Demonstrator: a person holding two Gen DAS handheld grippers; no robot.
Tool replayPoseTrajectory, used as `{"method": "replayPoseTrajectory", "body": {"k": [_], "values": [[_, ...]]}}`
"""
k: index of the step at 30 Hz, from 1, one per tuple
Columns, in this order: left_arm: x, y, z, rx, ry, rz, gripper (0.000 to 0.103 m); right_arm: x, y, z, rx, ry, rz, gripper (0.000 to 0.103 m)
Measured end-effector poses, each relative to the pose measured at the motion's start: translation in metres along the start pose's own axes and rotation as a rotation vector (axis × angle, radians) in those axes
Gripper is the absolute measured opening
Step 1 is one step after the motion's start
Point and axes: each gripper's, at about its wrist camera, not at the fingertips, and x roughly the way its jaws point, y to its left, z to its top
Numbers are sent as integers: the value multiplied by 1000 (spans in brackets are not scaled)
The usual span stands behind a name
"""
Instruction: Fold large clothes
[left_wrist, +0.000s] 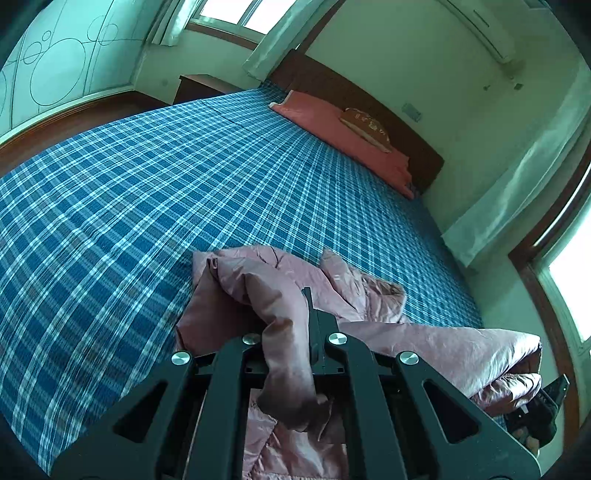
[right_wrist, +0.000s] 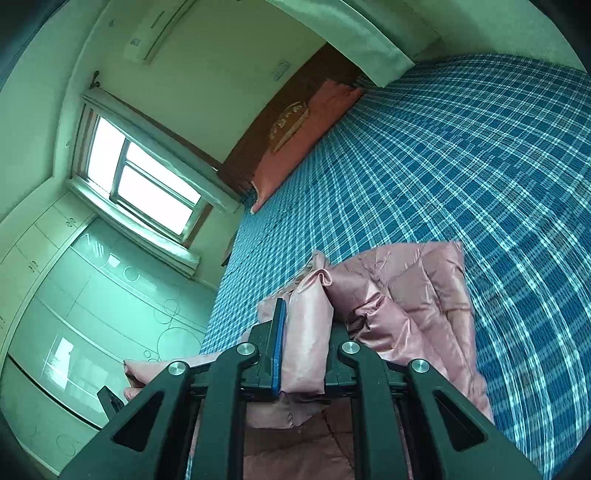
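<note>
The pink padded jacket (left_wrist: 280, 295) is clamped by both closed claws, left gripper (left_wrist: 295, 332) and right gripper (right_wrist: 306, 332), low in frame; equal tension is advised over the plaid bed (left_wrist: 147, 184).

No text, brand, number or sign can be read in either view. The gold emblem (left_wrist: 367, 125) on the brown headboard (left_wrist: 406, 136) at the far end is too small and blurred to make out.

Daylight blows out the windows (right_wrist: 144, 181), washing the room greenish. Fisheye bends the bed (left_wrist: 147, 184) edges; corners go black, plaid streaks with blur.
</note>
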Motion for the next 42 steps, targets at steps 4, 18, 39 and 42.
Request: {"method": "replayPoseTrajectory", "body": {"k": [4, 18, 39, 42], "values": [[58, -3, 22, 26, 9, 71, 6, 57, -19, 28, 15, 20, -77, 13], [137, 8, 39, 27, 81, 112, 43, 112, -41, 50, 1, -13, -130, 64], [177, -38, 15, 305, 61, 226, 69, 239, 79, -35, -588, 224, -327, 63], [203, -33, 14, 305, 104, 272, 69, 262, 59, -36, -564, 257, -368, 63]]}}
